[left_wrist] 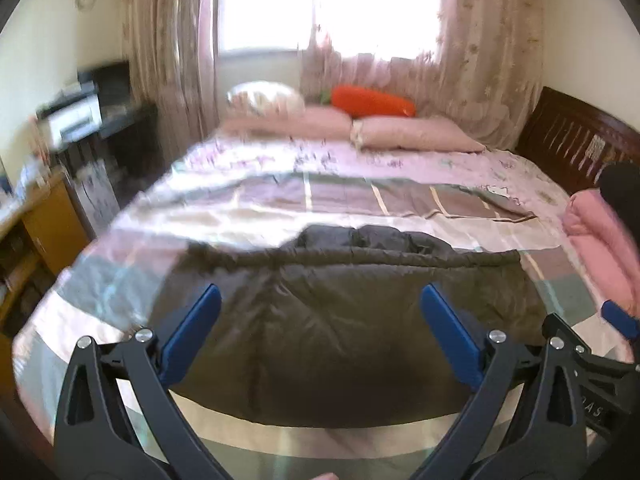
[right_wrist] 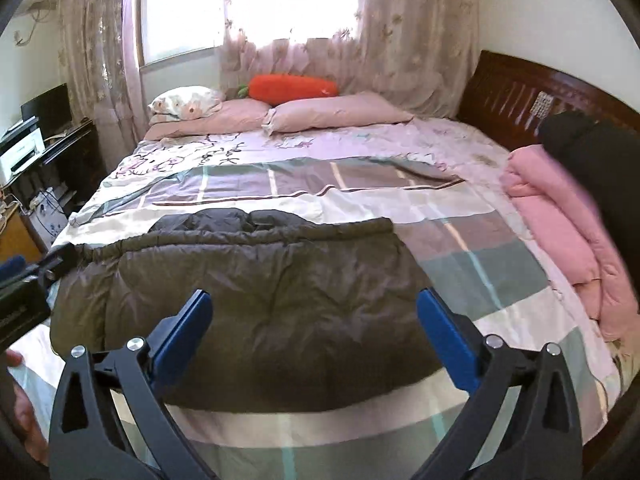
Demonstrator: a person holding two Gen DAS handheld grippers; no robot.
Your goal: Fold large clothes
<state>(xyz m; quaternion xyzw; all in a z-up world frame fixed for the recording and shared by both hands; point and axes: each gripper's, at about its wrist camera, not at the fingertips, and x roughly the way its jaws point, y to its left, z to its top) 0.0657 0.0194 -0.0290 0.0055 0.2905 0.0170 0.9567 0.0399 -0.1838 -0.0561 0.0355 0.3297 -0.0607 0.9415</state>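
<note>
Left wrist view: the left tongs (left_wrist: 320, 300) stand wide with nothing between the blue pads, raised above a dark olive jacket (left_wrist: 344, 312) that lies folded into a broad, thick rectangle on the near half of the bed (left_wrist: 460, 208); a darker lining or hood shows along its far edge. The picture is blurred at the left, so fine creases cannot be read there. One blue pad of the right tongs (left_wrist: 620, 316) shows at the right margin. Right wrist view: the right tongs (right_wrist: 316, 308) also gape wide and empty — the jacket (right_wrist: 256, 300) rests flat below them, touched by neither tool. To its right, near the headboard side, a pink garment (right_wrist: 560, 232) lies folded with a black one (right_wrist: 592, 152) beyond it. Judged from this, the jacket's fold looks finished or nearly so — what may remain is a last halving or moving it to the folded pile.
</note>
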